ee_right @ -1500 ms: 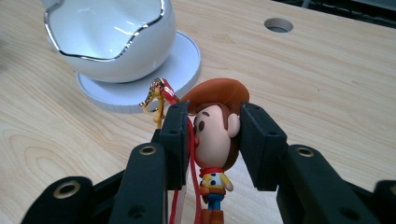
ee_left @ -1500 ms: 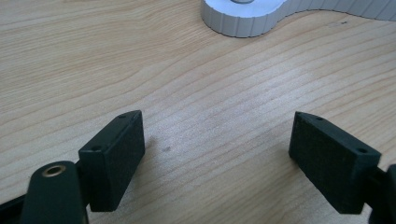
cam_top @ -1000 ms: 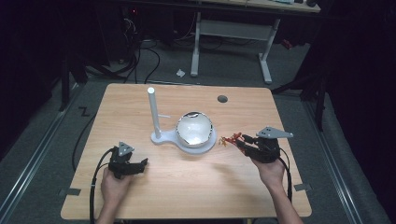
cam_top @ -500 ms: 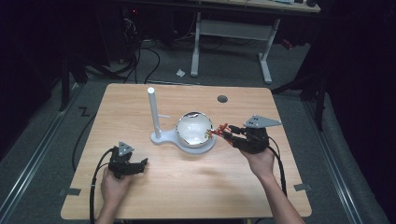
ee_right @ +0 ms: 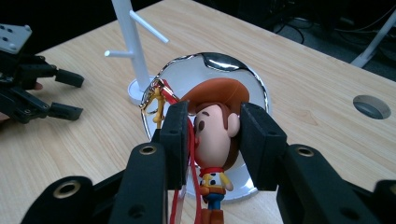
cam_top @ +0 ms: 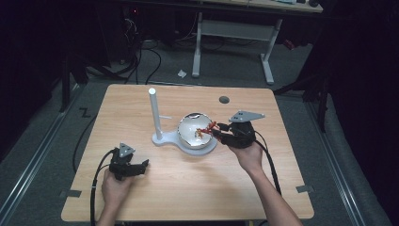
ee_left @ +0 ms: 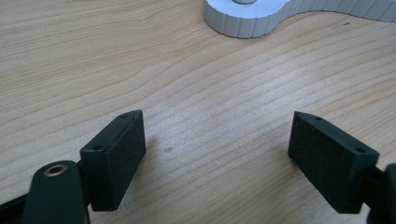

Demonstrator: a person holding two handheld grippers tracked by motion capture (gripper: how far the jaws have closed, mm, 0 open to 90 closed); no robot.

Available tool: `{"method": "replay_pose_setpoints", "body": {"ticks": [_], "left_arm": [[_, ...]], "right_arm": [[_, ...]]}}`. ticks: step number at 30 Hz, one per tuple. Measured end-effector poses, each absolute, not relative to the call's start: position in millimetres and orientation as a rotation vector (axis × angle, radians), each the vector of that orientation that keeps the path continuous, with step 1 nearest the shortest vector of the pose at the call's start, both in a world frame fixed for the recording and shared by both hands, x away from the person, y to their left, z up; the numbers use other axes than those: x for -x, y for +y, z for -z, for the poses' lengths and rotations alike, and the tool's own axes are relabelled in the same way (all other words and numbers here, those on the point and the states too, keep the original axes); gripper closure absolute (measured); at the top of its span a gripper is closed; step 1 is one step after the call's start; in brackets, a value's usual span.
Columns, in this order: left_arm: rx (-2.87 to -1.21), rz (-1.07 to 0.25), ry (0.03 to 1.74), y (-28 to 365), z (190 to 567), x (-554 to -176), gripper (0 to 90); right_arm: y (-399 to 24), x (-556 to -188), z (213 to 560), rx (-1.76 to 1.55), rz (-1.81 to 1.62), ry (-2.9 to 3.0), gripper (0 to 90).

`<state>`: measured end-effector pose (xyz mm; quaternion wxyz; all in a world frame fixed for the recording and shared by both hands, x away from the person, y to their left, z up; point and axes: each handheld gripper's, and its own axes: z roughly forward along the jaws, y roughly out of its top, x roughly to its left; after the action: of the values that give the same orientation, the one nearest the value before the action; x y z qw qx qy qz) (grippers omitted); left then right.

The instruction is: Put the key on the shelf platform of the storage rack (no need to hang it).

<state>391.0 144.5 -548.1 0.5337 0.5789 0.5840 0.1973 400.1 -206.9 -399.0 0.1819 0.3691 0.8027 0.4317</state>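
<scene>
A small cowboy doll keychain with a brown hat, red strap and gold clasp is clamped by the head in my right gripper, which is shut on it. In the high view that gripper holds the doll just over the right rim of a shiny silver bowl. The bowl sits on the white base of a stand with a pegged post. My left gripper rests on the table at front left, jaws wide apart, with bare wood between them.
The wooden table has a round cable hole near its far edge. The stand's white base lies just ahead of the left gripper. Cables and a white desk frame sit on the dark floor beyond.
My right gripper has carried the doll leftward and slightly up, from the table's right side to the bowl's right rim. The left gripper has stayed put.
</scene>
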Motion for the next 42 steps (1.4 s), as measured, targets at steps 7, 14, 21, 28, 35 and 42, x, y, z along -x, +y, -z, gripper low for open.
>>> {"method": "replay_pose_setpoints", "body": {"ticks": [7,14,21,28,35,42], "left_arm": [[-1.380,-0.470,1.392,145,548,-391,19.4],[-1.380,-0.470,1.392,145,548,-391,19.4],[-1.380,-0.470,1.392,145,548,-391,19.4],[-1.380,-0.470,1.391,145,548,-391,19.4],[-1.380,-0.469,1.391,145,548,-391,19.4],[-1.380,-0.469,1.391,145,548,-391,19.4]], "right_arm": [[-189,-415,405,-1.032,-1.192,2.289,64.6],[-176,-427,414,-1.052,-1.154,2.311,64.6],[-167,-437,419,-1.046,-1.077,2.294,64.5],[-161,-444,429,-1.072,-1.075,2.302,64.5],[-152,-452,439,-1.096,-1.045,2.314,64.5],[-143,-458,448,-1.114,-1.007,2.328,64.4]]}}
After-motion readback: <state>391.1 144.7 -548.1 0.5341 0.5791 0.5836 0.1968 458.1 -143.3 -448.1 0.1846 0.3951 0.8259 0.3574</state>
